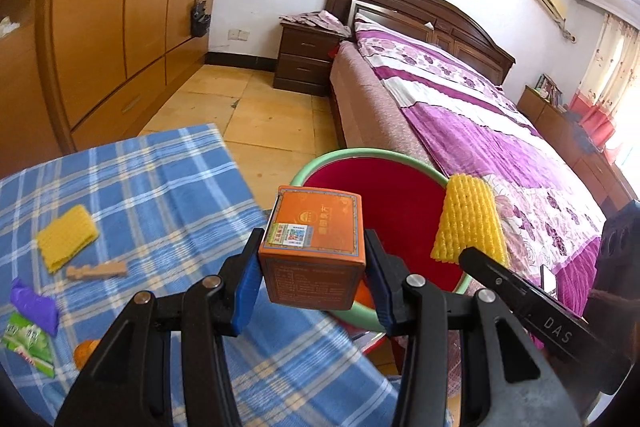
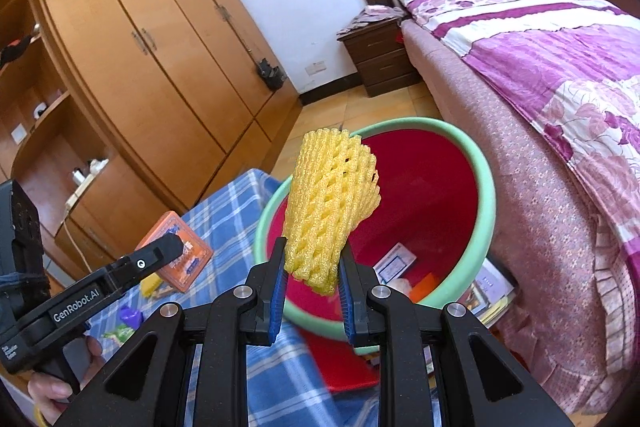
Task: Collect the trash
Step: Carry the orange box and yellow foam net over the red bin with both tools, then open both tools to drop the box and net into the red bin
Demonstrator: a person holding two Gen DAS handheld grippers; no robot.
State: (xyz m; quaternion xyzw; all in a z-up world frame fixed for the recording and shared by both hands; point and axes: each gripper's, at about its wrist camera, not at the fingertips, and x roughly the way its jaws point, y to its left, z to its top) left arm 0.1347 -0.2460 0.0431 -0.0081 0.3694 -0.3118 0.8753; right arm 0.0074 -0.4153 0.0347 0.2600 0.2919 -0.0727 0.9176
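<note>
My left gripper is shut on an orange cardboard box, held at the near rim of a red bin with a green rim. My right gripper is shut on a yellow foam net sleeve, held over the same bin. In the left wrist view the sleeve and the right gripper's black finger show at the right. In the right wrist view the box and the left gripper's arm show at the left. Papers and scraps lie inside the bin.
On the blue checked cloth lie another yellow foam sleeve, a wooden piece, a purple wrapper, a green packet and an orange thing. A bed with purple quilt stands right, wardrobes left.
</note>
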